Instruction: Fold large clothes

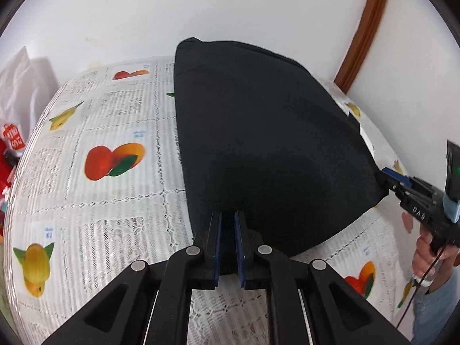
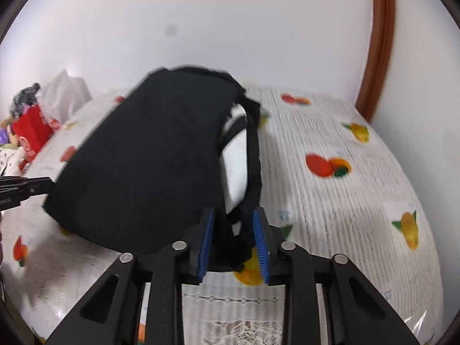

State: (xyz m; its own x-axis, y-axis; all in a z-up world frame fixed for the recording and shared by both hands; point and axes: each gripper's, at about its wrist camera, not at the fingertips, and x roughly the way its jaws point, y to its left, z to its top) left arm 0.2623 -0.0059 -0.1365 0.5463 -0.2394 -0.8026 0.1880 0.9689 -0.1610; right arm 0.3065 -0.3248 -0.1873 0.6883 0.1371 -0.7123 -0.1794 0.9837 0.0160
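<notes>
A black garment (image 1: 258,143) is held up off a table covered with a fruit-print cloth (image 1: 100,201). Its far end rests on the table near the wall. My left gripper (image 1: 228,215) is shut on its near edge, with black fabric pinched between the blue pads. In the right wrist view the garment (image 2: 149,158) shows a white inner patch (image 2: 235,166). My right gripper (image 2: 233,212) has its jaws apart, with a loose black strip between them and gaps beside the pads. From the left wrist view, the right gripper (image 1: 383,174) sits at the garment's right corner.
A red bag (image 2: 31,132) and a white plastic bag (image 1: 26,86) lie at the table's left end. A white wall is close behind the table, with a brown wooden frame (image 1: 365,34) at the right. A person's hand (image 1: 428,253) grips the right tool.
</notes>
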